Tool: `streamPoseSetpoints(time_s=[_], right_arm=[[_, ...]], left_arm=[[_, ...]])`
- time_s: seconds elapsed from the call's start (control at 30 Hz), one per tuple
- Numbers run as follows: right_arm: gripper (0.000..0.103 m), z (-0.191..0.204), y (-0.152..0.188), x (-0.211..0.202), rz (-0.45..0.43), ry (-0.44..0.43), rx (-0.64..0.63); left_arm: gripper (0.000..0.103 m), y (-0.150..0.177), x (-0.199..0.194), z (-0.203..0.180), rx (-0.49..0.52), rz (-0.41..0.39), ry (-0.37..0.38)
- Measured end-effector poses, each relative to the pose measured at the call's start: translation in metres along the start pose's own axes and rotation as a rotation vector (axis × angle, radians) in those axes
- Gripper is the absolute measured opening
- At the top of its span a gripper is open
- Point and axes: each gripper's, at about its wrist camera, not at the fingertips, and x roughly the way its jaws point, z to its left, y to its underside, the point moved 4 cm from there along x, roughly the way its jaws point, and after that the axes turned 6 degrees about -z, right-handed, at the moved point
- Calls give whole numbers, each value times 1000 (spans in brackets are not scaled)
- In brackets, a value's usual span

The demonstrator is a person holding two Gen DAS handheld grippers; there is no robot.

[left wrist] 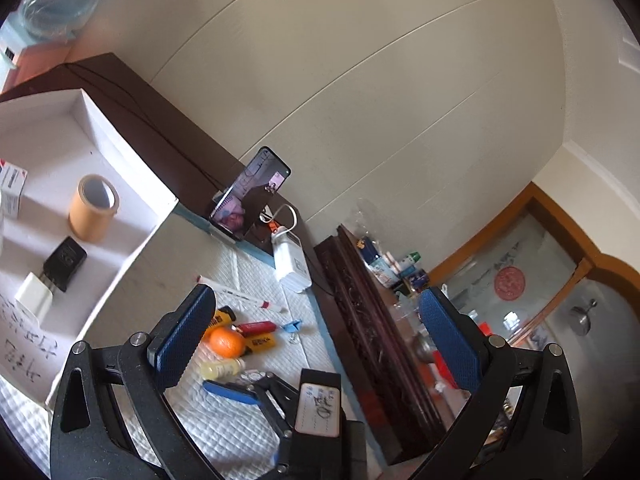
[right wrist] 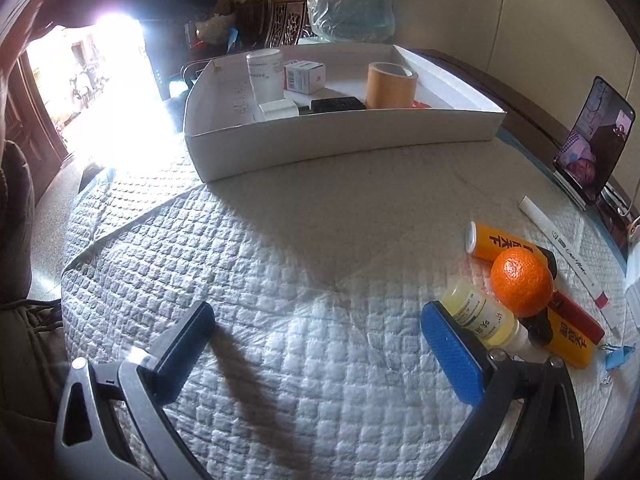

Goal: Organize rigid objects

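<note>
While hovering low over the quilted tabletop [right wrist: 304, 264] with right gripper [right wrist: 320, 344] jaws wide and empty, could nudge the orange [right wrist: 522, 282] rolling off the bottles [right wrist: 486, 318] beside it. Left gripper [left wrist: 316, 336] equally spread, empty; white tray [right wrist: 340, 140] well apart.

Tray [right wrist: 320, 140] contents: one tape roll [right wrist: 390, 85], one white jar [right wrist: 264, 74], one small box [right wrist: 303, 76], one white charger [right wrist: 278, 110], one black charger [right wrist: 338, 104].

Quilt contents: one orange [right wrist: 522, 282], one yellow bottle [right wrist: 482, 316], two yellow tubes [right wrist: 496, 246], one red lighter [right wrist: 576, 316], one pen [right wrist: 560, 244], one blue clip [right wrist: 618, 354].
</note>
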Motion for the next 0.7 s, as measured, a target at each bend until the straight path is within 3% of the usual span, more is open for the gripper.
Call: streamPoseSetpoints(time_s=[0.2,0.33,0.57,0.7], right_arm=[[103,0,0,0,0,0,0],[103,0,0,0,0,0,0],[103,0,0,1,0,0,0],[103,0,0,1,0,0,0]], left_arm=[[102,4,6,0,-2,19,8],[102,-1,0,2,-6,-25,23],[102,-3,-17,-27,220,-132,-12],[102,-3,-22,-32,288,-167,-39]])
